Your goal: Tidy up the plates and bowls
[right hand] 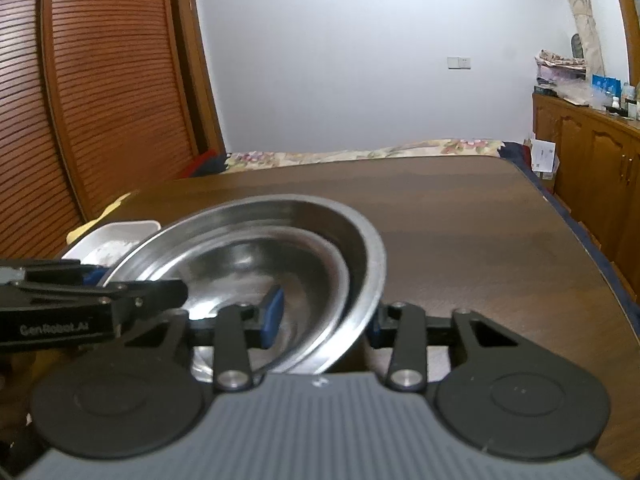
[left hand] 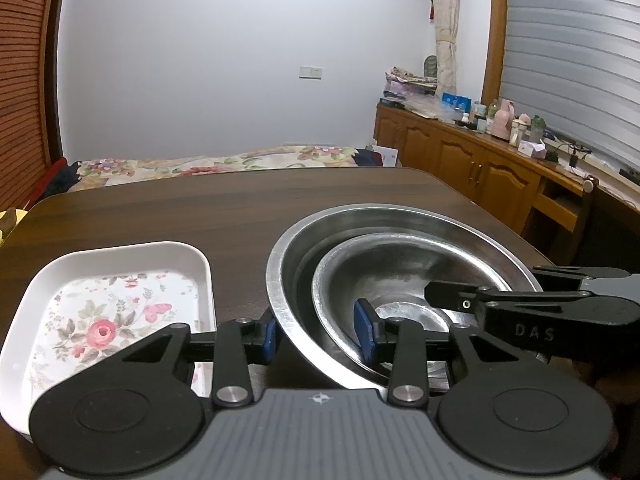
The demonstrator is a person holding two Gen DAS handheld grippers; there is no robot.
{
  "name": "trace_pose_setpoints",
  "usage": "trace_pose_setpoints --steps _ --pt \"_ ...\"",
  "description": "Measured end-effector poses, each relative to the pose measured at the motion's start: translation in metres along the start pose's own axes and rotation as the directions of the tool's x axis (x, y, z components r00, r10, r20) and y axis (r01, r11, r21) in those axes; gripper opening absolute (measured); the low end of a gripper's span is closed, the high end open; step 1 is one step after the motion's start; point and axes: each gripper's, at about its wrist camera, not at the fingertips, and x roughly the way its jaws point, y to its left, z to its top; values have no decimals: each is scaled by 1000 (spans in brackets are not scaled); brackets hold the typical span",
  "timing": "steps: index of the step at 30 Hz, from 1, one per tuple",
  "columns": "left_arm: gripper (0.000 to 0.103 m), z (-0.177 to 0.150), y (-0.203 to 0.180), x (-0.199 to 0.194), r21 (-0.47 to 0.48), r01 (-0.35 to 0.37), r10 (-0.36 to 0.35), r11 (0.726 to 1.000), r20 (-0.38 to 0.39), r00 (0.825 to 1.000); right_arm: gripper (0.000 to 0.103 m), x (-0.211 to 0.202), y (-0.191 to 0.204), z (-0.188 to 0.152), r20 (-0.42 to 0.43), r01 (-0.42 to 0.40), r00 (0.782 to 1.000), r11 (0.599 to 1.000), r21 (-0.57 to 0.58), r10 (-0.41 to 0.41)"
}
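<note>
Two steel bowls sit nested on the dark wooden table (left hand: 200,208), a small bowl (left hand: 400,272) inside a large bowl (left hand: 288,256). My left gripper (left hand: 318,334) straddles their left walls, one blue pad (left hand: 270,340) against the large bowl's outside and the other against the small bowl's inside, shut on both. My right gripper (right hand: 323,322) grips the right walls of the small bowl (right hand: 240,264) and large bowl (right hand: 372,256) the same way. Each gripper's finger shows in the other's view, reaching over the rim.
A white rectangular tray (left hand: 120,250) with a floral bottom lies on the table just left of the bowls, also seen behind the left gripper as the white tray (right hand: 120,232). Beyond the table are a bed, a wooden sideboard (left hand: 460,152) at the right and a louvred door (right hand: 100,100) at the left.
</note>
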Motion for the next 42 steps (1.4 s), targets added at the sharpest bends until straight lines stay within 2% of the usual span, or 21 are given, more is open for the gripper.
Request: trace_pose_setpoints --steps 2,4,12,28,34,42 --pt "39 0 2 0 2 -6 6 1000 -1 1000 37 -1 4 -1 3 13 1000 1000 -9 -13" --pt "38 1 3 -1 -4 -9 9 1000 -5 1000 32 -3 4 -2 15 22 1000 1000 -1 -22" --pt "37 18 0 -17 15 2 -3 1000 35 999 29 -13 0 5 67 19 998 999 43 -22" --pt "37 82 2 -49 52 36 -43 998 141 989 28 -50 1 66 253 -14 967 999 32 5" --pt "37 93 6 -61 65 15 -25 998 162 986 28 -54 6 74 286 -36 958 999 29 27" --pt "37 98 18 -76 69 0 -11 998 167 986 28 -52 19 78 293 -54 955 998 30 43"
